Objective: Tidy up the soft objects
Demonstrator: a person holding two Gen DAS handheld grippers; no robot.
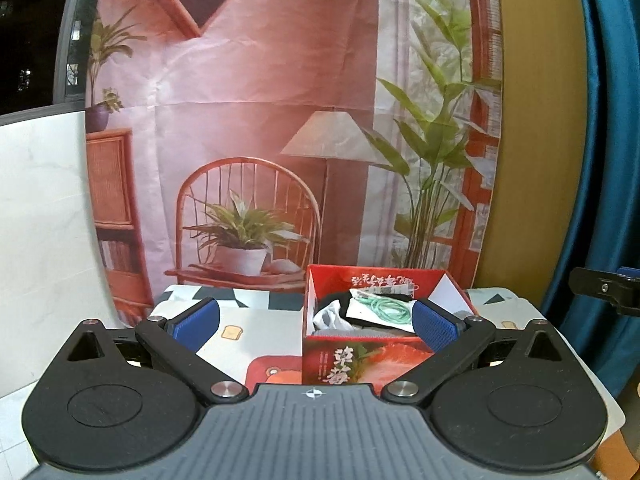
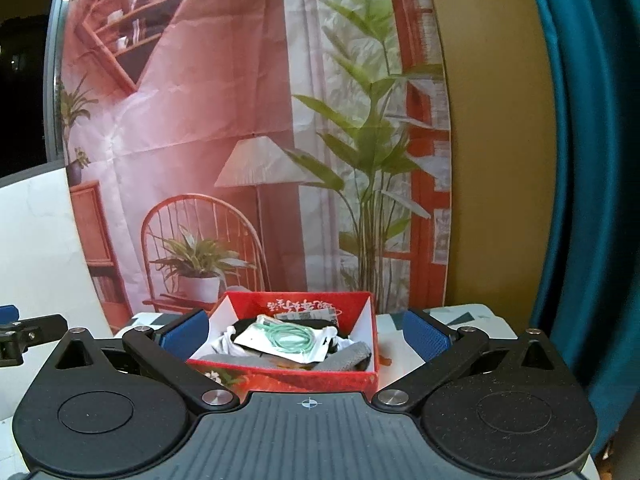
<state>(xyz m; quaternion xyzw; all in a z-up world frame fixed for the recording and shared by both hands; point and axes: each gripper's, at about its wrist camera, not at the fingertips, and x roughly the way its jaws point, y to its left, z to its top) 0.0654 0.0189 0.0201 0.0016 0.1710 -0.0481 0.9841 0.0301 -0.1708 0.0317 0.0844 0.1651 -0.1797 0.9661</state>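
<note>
An open red cardboard box [image 1: 360,364] stands on the table just ahead of both grippers. Inside it lie a white cloth [image 1: 330,316], a black cloth, a grey cloth [image 2: 348,356] and a clear bag with a coiled green cable [image 2: 288,338] on top. My left gripper [image 1: 316,326] is open, its right blue pad [image 1: 434,328] level with the box's right side and its left pad over the table. In the right wrist view, my right gripper [image 2: 306,336] is open with the box [image 2: 288,378] seen between its blue pads. Neither holds anything.
The table has a patterned cloth [image 1: 256,332] with toast and bear prints. A printed room backdrop [image 1: 260,120] hangs right behind it. A blue curtain [image 2: 580,200] is at the right and a white panel [image 1: 40,220] at the left.
</note>
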